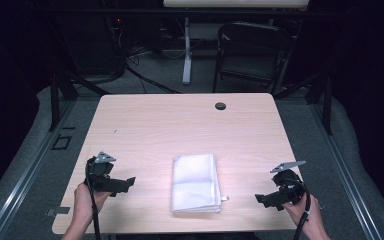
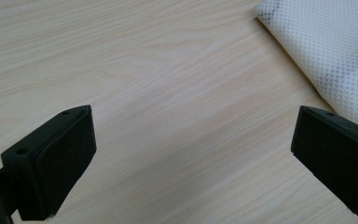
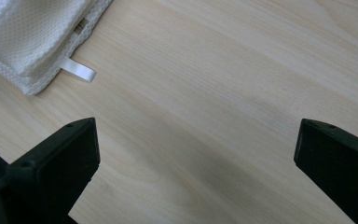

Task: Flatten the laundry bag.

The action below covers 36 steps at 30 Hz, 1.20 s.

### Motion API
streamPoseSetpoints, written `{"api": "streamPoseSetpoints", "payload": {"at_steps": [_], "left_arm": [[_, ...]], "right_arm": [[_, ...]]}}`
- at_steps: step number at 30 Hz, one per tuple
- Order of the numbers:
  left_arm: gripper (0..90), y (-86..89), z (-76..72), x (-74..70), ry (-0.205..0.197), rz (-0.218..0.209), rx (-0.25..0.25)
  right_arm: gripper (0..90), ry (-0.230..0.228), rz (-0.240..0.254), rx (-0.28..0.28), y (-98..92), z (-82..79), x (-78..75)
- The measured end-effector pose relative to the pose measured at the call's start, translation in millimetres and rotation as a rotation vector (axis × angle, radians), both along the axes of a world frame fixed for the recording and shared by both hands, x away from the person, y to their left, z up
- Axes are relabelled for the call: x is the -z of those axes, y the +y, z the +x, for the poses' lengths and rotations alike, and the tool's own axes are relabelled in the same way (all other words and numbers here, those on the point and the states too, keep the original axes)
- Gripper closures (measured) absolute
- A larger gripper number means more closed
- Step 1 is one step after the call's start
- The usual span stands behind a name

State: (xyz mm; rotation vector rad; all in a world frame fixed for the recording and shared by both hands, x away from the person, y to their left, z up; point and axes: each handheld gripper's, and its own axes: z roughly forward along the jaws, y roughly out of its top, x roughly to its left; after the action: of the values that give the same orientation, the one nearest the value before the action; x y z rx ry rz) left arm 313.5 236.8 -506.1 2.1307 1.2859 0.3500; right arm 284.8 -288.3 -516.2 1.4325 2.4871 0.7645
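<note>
High view: you're flanking the folded cloth on the table, left gripper and right gripper both gaping wide and empty, so next you're needing to close in on its edges.

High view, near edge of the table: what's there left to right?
Left black two-jaw gripper → folded white mesh cloth → its small white tag → right black two-jaw gripper, all over the light wooden table.

Left gripper and right gripper: black housings, each topped by a grey three-cornered plate, black cable trailing back along the forearm. Jaws are flat black blocks with matte pads and small screw holes near the tips. Forearms bare, no sleeves visible.
</note>
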Motion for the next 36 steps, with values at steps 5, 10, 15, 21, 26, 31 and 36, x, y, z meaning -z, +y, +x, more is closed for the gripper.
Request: {"api": "streamPoseSetpoints", "payload": {"at_steps": [5,10,15,21,26,31,36], "left_arm": [[0.0,-4.6,-1.2,-1.2,-0.001,0.01,0.023],[0.0,-4.4,-4.2,-1.8,-0.004,0.001,0.025],[0.0,-7.8,-4.5,-4.2,-0.006,-0.003,0.036],[0.0,-19.2,-6.6,-6.0,-0.006,-0.009,0.069],[0.0,-32.0,-6.5,-8.3,-0.007,-0.03,0.087],[0.0,-45.3,-4.8,-8.3,-0.006,-0.025,0.128],[0.0,-60.2,-6.1,-7.6,-0.005,-0.023,0.163]], "right_arm": [[0.0,0.01,0.005,-0.008,2.4,0.0,0.3],[0.0,0.01,-0.003,-0.028,8.9,2.5,-0.1],[0.0,0.016,0.0,-0.038,9.9,3.2,-0.8],[0.0,0.009,0.002,-0.034,10.8,2.6,-3.7],[0.0,0.016,-0.003,-0.041,13.9,3.5,-4.5],[0.5,0.019,0.004,-0.055,16.0,6.1,-3.7],[0.8,0.023,0.015,-0.06,18.8,6.5,-3.7]]}}
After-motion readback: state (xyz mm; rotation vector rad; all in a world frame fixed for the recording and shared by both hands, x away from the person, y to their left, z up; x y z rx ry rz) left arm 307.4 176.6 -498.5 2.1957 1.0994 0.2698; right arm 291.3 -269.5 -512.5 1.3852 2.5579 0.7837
